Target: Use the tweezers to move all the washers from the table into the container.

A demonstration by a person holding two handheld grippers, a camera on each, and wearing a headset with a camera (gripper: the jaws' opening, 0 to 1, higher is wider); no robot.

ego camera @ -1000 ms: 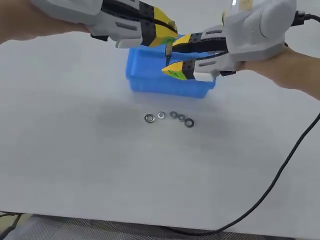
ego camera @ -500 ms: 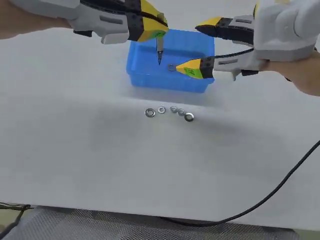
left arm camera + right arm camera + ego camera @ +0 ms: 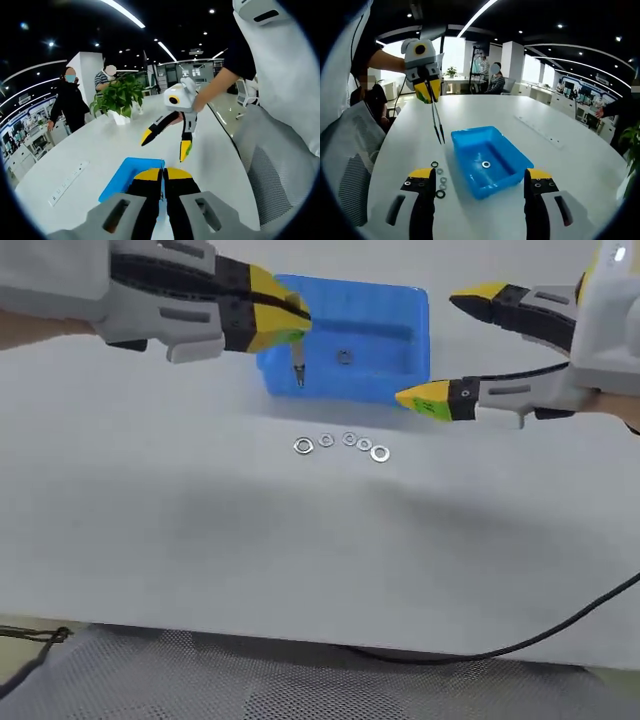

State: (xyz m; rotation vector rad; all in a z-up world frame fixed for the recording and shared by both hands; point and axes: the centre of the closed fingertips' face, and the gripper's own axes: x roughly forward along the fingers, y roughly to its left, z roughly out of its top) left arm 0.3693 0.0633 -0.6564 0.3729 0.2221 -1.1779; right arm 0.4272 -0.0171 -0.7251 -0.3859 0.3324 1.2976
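Five washers (image 3: 349,440) lie in a short row on the white bench (image 3: 200,540), close together and just in front of the blue container (image 3: 410,315). In the right gripper view the same row runs along the container's left side, apart from its wall. A single washer (image 3: 344,358) lies flat on the container's floor, near the middle. The container is an open rectangular tray that stands level on the bench.

The tweezers (image 3: 298,365) hang tips down by the container's front left corner, beyond the left end of the row and clear of it. Whether the tips are over the rim or just outside it cannot be told. Nothing can be made out between the tips. The left tongs (image 3: 295,320) are closed on the upper end of the tweezers, with the yellow tips pressed together. They reach in from the left, above the container's left edge.

The right tongs (image 3: 435,350) are spread wide and hold nothing. One jaw points over the container's far right corner and the other over the bench beside its near right corner. In the right gripper view the container lies between the two jaws.

A black cable (image 3: 560,625) crosses the near right part of the bench. In the left gripper view a potted plant (image 3: 117,97) stands at the far end of the bench, with people behind it.
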